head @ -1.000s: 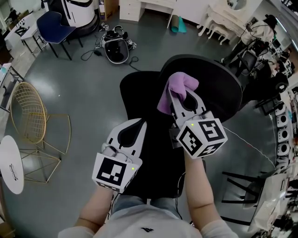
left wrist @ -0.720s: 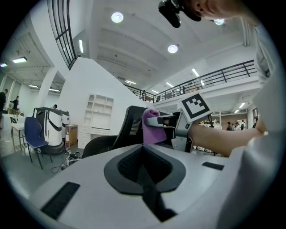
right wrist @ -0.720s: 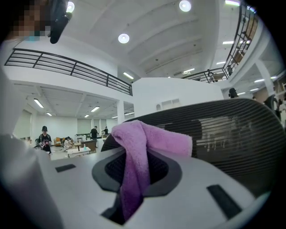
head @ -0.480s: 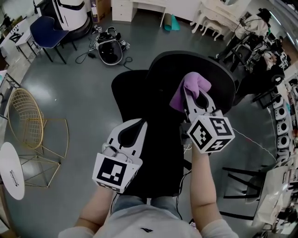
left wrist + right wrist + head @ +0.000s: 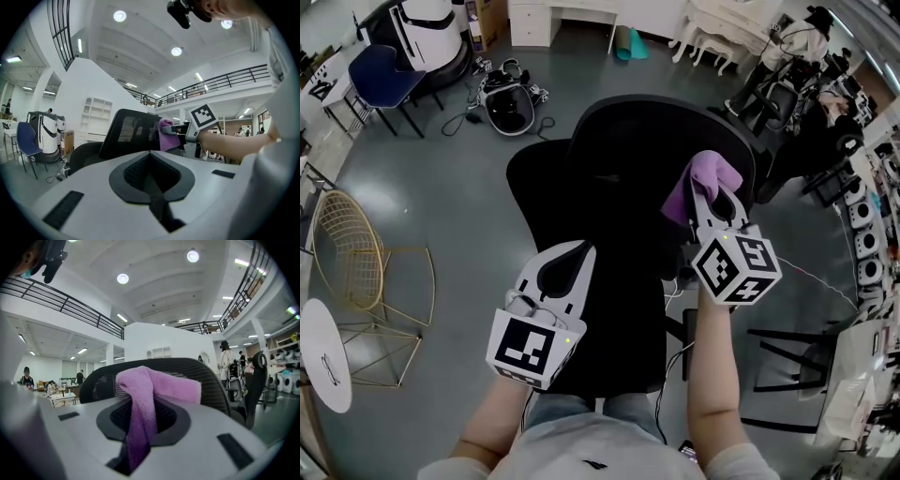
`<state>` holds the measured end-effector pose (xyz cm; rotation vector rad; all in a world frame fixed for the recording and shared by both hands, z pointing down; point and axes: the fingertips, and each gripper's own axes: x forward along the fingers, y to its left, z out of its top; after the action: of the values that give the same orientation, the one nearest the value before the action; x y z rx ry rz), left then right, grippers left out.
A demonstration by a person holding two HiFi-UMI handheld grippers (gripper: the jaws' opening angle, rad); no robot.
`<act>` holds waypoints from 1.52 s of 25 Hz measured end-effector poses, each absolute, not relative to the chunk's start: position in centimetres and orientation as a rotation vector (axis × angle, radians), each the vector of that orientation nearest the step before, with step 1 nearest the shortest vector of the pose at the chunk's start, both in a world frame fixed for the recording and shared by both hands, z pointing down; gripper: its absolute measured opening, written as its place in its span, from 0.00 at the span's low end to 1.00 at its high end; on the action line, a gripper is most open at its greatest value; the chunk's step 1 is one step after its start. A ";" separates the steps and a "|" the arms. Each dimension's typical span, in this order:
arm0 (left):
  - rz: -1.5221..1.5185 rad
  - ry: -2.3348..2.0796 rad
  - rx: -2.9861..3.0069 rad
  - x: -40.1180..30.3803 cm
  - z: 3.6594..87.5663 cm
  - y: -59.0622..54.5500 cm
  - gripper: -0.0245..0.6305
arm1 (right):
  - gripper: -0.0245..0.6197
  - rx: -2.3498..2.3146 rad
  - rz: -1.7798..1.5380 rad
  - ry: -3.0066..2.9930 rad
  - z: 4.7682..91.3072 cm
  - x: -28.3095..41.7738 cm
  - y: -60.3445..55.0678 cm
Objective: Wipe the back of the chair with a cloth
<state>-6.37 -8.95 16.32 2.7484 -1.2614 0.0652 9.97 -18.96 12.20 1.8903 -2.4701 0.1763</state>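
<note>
The right gripper [image 5: 715, 199] clamps the purple cloth [image 5: 703, 176], a wad bunched past its tips to meet the chair back [image 5: 642, 141] near its right edge; the left gripper [image 5: 564, 255], closed and empty, waits low, clear of the wiping

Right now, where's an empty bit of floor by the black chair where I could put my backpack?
The biggest bare floor lies left of the black chair, between it and the gold wire chair. Beyond that it's crowded: a device with loose cables and a blue chair. The right side is cluttered with black frames and a thin cable.
</note>
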 end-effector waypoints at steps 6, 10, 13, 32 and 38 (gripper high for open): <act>0.064 -1.228 2.772 -4.6 16.1 -8.6 0.05 | 0.15 1.938 0.177 -2.424 12.4 12.8 -18.0; 0.066 -1.207 2.779 -3.5 16.1 -8.4 0.05 | 0.15 1.940 0.158 -2.393 12.6 14.0 -17.4; 0.070 -1.204 2.790 -3.1 16.2 -8.5 0.05 | 0.15 1.944 0.143 -2.384 12.6 14.3 -17.4; 0.145 -1.192 2.774 -1.7 18.7 -8.5 0.05 | 0.15 1.911 0.246 -2.387 20.1 14.7 -17.2; 0.172 -1.199 2.770 -2.1 19.6 -8.7 0.05 | 0.15 1.914 0.264 -2.384 21.6 15.4 -17.8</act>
<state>-2.08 -8.69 19.63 2.7697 -1.1989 0.1721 15.36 -17.78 21.63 1.9137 -2.3841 0.2635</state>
